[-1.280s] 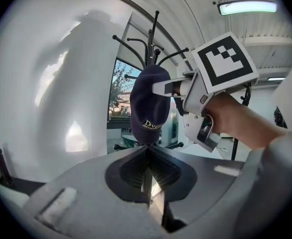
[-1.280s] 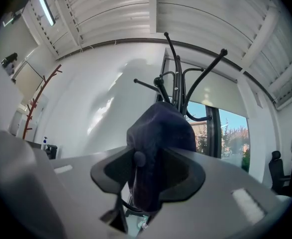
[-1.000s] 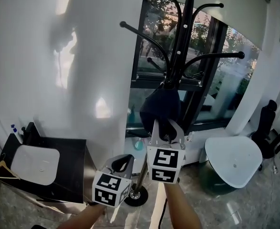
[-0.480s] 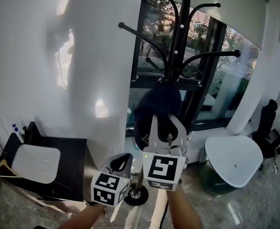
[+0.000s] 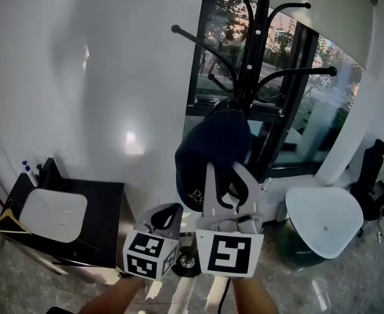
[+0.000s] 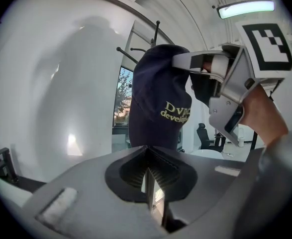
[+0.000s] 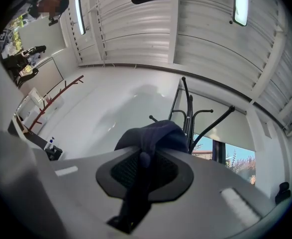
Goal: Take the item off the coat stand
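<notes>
A dark navy cap (image 5: 208,152) with pale lettering hangs in front of the black coat stand (image 5: 262,38). Its crown is close to the stand's lower hooks, and I cannot tell whether it still touches one. My right gripper (image 5: 228,183) reaches up from below and is shut on the cap's lower edge. In the right gripper view the cap's fabric (image 7: 153,132) runs down between the closed jaws of that gripper (image 7: 142,159). My left gripper (image 5: 163,218) is lower and to the left, shut and empty (image 6: 148,171). From there the cap (image 6: 155,101) and the right gripper (image 6: 205,66) show ahead.
A curved white wall fills the left. A black cabinet (image 5: 103,231) with a white basin (image 5: 53,214) stands at lower left. A white round table (image 5: 322,216) and a black chair (image 5: 368,175) are at the right. A window lies behind the stand, whose base (image 5: 189,264) is on the floor.
The right gripper has come nearer and lower with the cap in it. The cap has swung out from the stand's pole toward the left. The left gripper has barely moved.
</notes>
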Demonstrator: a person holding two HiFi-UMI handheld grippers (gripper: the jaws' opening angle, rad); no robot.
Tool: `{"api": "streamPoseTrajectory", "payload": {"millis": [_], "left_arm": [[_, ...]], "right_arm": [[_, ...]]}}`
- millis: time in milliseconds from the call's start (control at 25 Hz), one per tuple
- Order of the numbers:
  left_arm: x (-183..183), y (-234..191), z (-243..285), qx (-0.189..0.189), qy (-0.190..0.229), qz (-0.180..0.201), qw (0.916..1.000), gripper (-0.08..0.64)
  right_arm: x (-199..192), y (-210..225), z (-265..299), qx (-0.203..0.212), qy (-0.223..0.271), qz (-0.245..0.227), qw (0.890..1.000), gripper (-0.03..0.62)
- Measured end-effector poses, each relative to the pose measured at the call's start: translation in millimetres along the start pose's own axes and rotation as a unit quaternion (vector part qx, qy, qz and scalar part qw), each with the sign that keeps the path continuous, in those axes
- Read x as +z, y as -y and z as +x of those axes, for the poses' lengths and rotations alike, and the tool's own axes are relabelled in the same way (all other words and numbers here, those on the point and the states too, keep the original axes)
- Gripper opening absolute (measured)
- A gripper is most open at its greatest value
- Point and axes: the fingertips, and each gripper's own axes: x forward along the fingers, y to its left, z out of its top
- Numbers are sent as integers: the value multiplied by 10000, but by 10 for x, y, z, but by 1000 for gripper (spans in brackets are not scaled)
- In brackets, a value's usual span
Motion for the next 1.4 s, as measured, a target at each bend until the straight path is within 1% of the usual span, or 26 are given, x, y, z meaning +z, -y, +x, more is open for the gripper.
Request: {"api": "streamPoseTrajectory", "payload": {"millis": [160,320,520,600,760,920,1080,1200,1400], "left_arm": [[33,-210,-108,322,84,-29,9994,-5],[121,-240,-221,476,146,-106,9987,-5],[93,-229,-251,591,151,94,9981,-5],[86,-210,-259,604,149,139,9980,-5],[96,-175,-280,630,163,181,9977,-5],[129,-133,-284,639,198,252,9974,-5],[90,-62,-264,545,139,168,9983,-5],[57,-32,-258,529,97,202,9984,-5],[30,-29,-257,533,78,195,9984,-5]], "right_arm": [[-71,-104,-162,137,-25,97,9999,48],[-314,-154,-276,184,-335,301,9988,49],[-649,-230,-354,235,-725,685,9947,49],[-765,-256,-397,239,-850,790,9930,49],[-999,-300,-470,276,-1072,792,9907,49],[-1179,-328,-530,293,-1224,920,9878,49],[-1327,-363,-562,280,-1377,1096,9840,49],[-1411,-376,-586,287,-1484,1237,9807,49],[-1422,-386,-592,293,-1502,1168,9813,49]]}}
